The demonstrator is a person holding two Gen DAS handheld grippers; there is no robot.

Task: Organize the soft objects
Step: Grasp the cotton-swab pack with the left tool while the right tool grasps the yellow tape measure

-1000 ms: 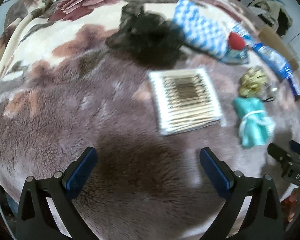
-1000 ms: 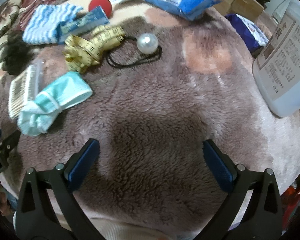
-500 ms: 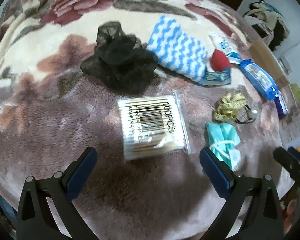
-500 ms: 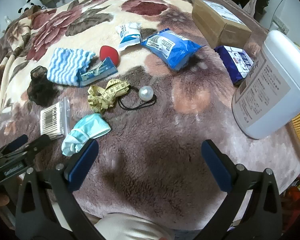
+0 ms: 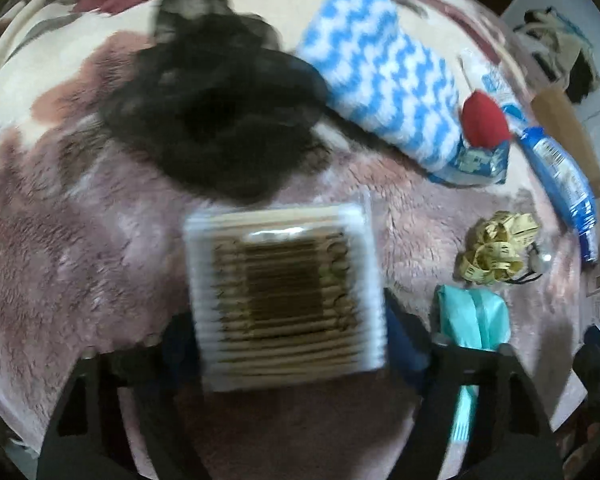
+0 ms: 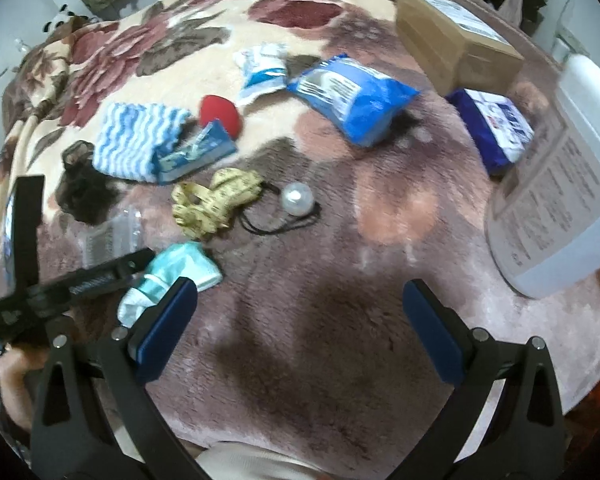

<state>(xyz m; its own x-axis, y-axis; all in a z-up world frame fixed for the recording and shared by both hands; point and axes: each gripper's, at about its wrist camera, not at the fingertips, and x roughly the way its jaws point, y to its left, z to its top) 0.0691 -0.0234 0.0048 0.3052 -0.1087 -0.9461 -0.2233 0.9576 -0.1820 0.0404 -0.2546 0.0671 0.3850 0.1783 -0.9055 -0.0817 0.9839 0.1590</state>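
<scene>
Cotton swabs in a flat clear plastic pack point(image 5: 286, 292) lie on the plush floral blanket point(image 5: 60, 240), between the blue-padded fingers of the left gripper point(image 5: 286, 344), whose jaws have just been closing; both pads stand at the pack's side edges, though blur hides whether they press it. Beyond the pack sits a black gauzy scrunchie point(image 5: 216, 120), and beside that a blue-and-white wavy-striped fleece cloth point(image 5: 384, 84) and a red teardrop sponge point(image 5: 485, 120). Toward the blanket's right edge lie a crumpled yellow measuring tape point(image 5: 496, 252) and a folded teal face mask point(image 5: 474, 316). Over bare blanket, the right gripper point(image 6: 300, 328) hangs with fingers wide and empty.
</scene>
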